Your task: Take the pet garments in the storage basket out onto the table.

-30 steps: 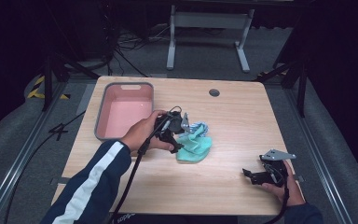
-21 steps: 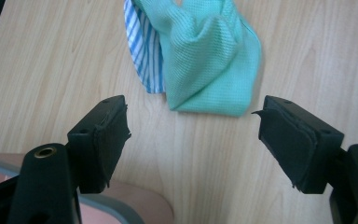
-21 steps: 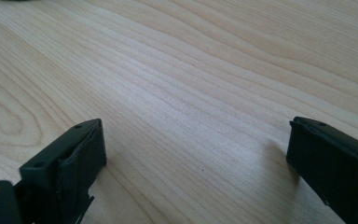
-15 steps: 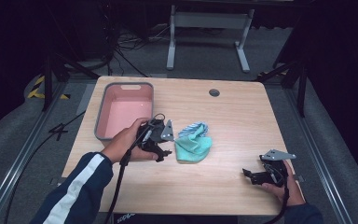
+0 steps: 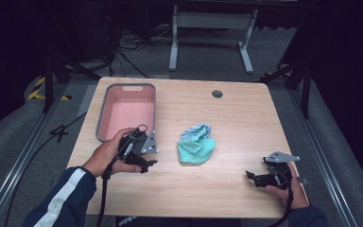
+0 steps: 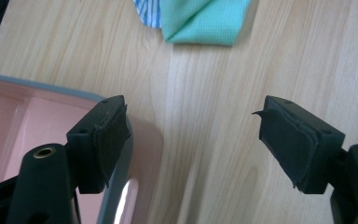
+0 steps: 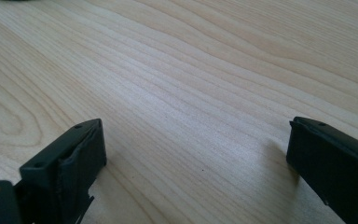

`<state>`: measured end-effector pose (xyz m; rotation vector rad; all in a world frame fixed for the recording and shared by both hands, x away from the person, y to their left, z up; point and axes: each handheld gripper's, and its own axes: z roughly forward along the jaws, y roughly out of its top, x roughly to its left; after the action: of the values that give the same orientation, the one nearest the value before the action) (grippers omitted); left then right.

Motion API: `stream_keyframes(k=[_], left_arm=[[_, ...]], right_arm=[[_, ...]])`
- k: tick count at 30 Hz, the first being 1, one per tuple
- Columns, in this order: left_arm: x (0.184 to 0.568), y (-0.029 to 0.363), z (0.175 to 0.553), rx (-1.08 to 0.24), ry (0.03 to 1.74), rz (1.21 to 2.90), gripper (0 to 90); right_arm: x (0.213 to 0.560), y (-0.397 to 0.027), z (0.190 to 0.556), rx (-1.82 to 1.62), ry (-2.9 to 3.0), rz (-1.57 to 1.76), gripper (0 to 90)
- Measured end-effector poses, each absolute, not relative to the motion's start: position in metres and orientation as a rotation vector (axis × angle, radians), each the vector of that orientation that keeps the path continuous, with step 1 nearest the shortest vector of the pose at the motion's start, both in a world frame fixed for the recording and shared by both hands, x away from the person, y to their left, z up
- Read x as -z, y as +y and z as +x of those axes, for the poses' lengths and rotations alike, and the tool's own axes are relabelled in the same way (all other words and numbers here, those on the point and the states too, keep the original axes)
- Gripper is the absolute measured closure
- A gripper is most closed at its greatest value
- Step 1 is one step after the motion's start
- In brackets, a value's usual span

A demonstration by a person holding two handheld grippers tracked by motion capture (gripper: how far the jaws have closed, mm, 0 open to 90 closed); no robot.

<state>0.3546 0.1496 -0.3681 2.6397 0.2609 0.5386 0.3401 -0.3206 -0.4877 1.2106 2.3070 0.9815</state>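
Holding my left claw [image 5: 147,162] over bare wood at the near right corner of the pink tray [image 5: 105,124], I keep its jaws spread wide with nothing between them. In the left claw view the two black pads [image 6: 112,140] stand well apart, one of them over the tray's grey rim [image 6: 121,186], the other over the counter [image 6: 205,140]. My left hand [image 5: 108,153] wraps the claw's body, a dark sleeve with a white stripe [image 5: 68,191] running back toward the counter's near edge, and the cable [image 5: 105,189] trails down beside it.

The green cloth [image 5: 196,149] lies crumpled to the right of the tray, near it but not touching, with a blue-and-white striped cloth [image 5: 196,130] tucked against its far side. From the left claw the green cloth [image 6: 200,21] shows ahead of the jaws, apart from both pads, and the striped one [image 6: 148,11] peeks out beside it.

My right claw [image 5: 251,177] sits much farther from the tray, past the cloths and toward the counter's near right corner, resting low in my right hand [image 5: 288,191]. Its jaws, too, are released: the right claw view shows both pads [image 7: 81,154] wide apart over plain wood grain. A small round hole [image 5: 217,93] marks the counter beyond the tray's far right corner.
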Motion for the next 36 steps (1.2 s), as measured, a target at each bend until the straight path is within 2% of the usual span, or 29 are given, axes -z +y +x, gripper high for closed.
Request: stream_keyframes(k=[21,36], left_arm=[[0.415,0.204,0.334,-0.556,0.42,2.616,24.4],[0.448,0.241,0.332,-0.512,0.562,2.554,23.2]], right_arm=[[0.488,-0.321,0.34,-0.982,2.306,1.212,4.9],[0.488,-0.321,0.34,-0.981,2.306,1.212,4.8]])
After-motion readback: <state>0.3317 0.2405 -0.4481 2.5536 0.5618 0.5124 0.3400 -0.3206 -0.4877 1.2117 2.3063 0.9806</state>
